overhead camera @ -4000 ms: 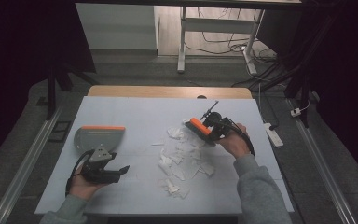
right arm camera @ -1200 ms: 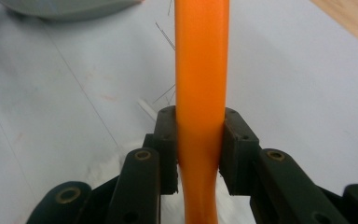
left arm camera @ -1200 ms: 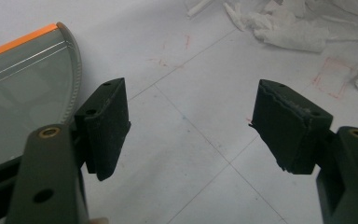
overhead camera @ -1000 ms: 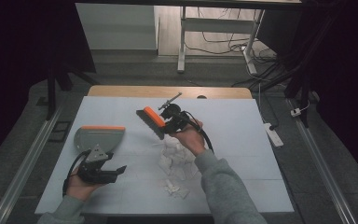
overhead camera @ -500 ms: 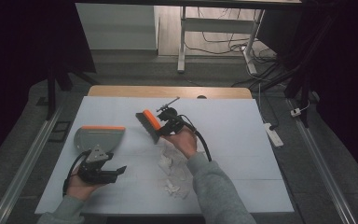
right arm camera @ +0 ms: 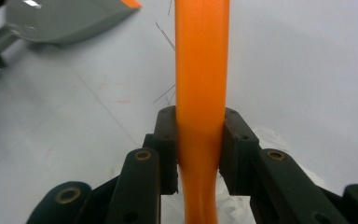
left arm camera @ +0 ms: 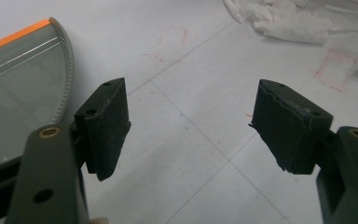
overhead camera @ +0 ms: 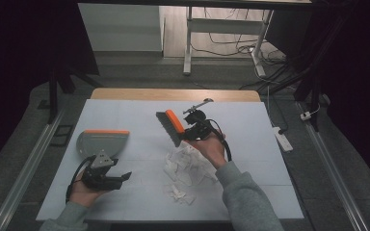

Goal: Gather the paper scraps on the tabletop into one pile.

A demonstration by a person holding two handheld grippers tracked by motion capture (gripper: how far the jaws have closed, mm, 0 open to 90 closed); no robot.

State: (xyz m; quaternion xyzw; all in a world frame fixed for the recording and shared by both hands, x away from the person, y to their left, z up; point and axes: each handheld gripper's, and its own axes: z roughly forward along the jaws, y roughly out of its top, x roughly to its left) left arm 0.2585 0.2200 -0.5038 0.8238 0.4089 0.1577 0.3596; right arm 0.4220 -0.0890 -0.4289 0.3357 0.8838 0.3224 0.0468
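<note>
1. a lab or test workspace, not a home: the bench [overhead camera: 125, 103] carries a plain white sheet inside a dark-curtained bay.
2. metal rails [overhead camera: 26, 159] run along the grey floor on both sides.
3. cables [overhead camera: 231, 45] and a power strip [overhead camera: 280, 135] lie on the floor by a bare desk frame [overhead camera: 189, 41].
4. small red squares [left arm camera: 338, 70] are drawn on the sheet.

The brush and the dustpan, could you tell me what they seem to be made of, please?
Brush: likely smooth glossy orange plastic, judging by its even sheen between the right gripper jaws; dark bristles. Dustpan: probably grey translucent plastic with an orange edge strip.
</note>
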